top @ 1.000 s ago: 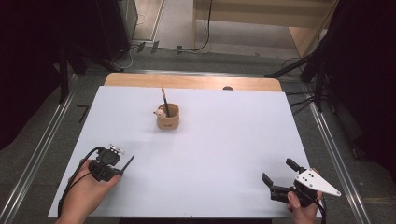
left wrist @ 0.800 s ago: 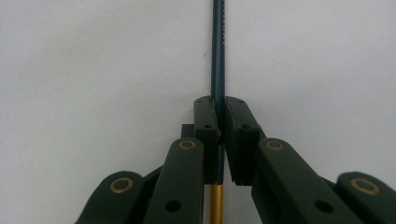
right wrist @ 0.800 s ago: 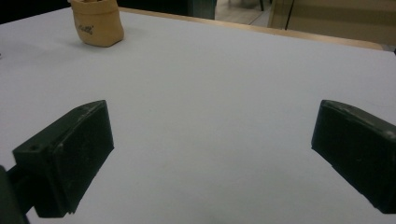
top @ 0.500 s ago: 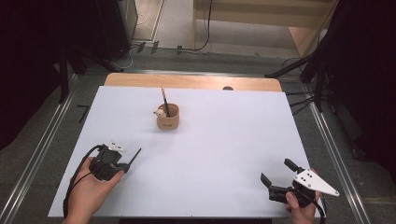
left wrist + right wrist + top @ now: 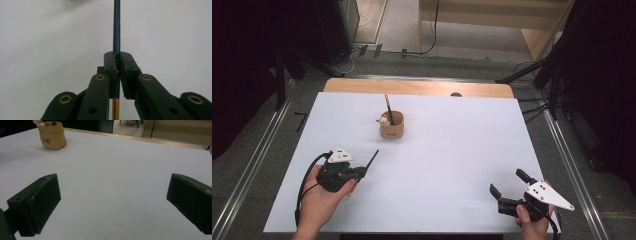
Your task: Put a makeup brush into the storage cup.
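Tan pot (image 5: pixel 392 126) mid-table holds upright pencil (image 5: pixel 388 106), small pale figure at rim

- The table (image 5: pixel 452 165) has a white top, with a strip of bare wood (image 5: pixel 422 88) along its far edge.
- Grey floor (image 5: pixel 257 150) lies around it — metal rails (image 5: pixel 254 165) run along both sides.
- Black curtains (image 5: pixel 257 45) hang at left and right, dark and unlit.
- Beyond, pale wooden furniture (image 5: pixel 492 15) stands on a lighter floor — a black cable (image 5: pixel 432 35) trails beside it.
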A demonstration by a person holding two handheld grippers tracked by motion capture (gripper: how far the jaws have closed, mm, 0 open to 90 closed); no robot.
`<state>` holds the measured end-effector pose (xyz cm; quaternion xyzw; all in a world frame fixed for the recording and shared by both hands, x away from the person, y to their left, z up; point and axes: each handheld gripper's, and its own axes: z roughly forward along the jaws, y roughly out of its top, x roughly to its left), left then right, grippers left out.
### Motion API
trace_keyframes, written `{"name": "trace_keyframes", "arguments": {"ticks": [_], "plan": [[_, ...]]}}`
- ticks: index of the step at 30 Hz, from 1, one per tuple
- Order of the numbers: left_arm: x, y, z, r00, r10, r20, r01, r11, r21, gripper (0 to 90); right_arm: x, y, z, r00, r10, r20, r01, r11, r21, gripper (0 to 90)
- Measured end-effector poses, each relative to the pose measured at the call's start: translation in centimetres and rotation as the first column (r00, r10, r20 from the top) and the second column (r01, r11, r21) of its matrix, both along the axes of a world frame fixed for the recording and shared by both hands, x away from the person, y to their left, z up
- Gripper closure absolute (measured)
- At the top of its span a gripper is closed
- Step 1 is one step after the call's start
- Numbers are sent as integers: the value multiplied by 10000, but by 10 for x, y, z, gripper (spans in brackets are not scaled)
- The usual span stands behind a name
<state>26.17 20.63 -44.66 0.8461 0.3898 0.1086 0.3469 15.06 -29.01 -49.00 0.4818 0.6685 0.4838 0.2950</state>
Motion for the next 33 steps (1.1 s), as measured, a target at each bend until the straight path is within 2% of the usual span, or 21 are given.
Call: {"name": "trace_keyframes", "arguments": {"ticks": [3, 6, 8, 12, 18, 22, 25, 28, 33], "plan": [[-1, -4, 0, 9984, -62, 554, 91, 9985, -537, 853, 1, 4, 3, 9999, 153, 63, -153, 9999, -28, 0], [0, -12, -1, 9966, -333, 751, 395, 9957, -835, 853, 2, 8, 6, 9998, 213, 34, -214, 9998, 60, 0], [1, -17, -3, 9958, -624, 669, 697, 9911, -1135, 853, 3, 11, 7, 9997, 257, 60, -258, 9996, 107, 0], [3, -24, -6, 9936, -716, 870, 845, 9842, -1558, 853, 4, 21, 12, 9992, 377, 97, -378, 9992, 112, 0], [-3, -40, -10, 9883, -944, 1198, 1132, 9803, -1617, 853, 7, 34, 20, 9979, 564, 322, -573, 9980, 278, 0], [-6, -49, -9, 9831, -1085, 1472, 1366, 9708, -1972, 853, 10, 43, 24, 9966, 706, 420, -721, 9967, 371, 0], [-7, -54, -9, 9822, -1164, 1473, 1485, 9617, -2303, 853, 13, 52, 27, 9953, 847, 461, -869, 9950, 487, 1], [-9, -57, -11, 9801, -1169, 1602, 1537, 9583, -2408, 853, 16, 64, 30, 9924, 1086, 572, -1109, 9931, 371, 2], [-11, -62, -12, 9765, -1234, 1767, 1661, 9533, -2522, 853, 23, 82, 33, 9883, 1397, 616, -1428, 9886, 482, 2]]}}
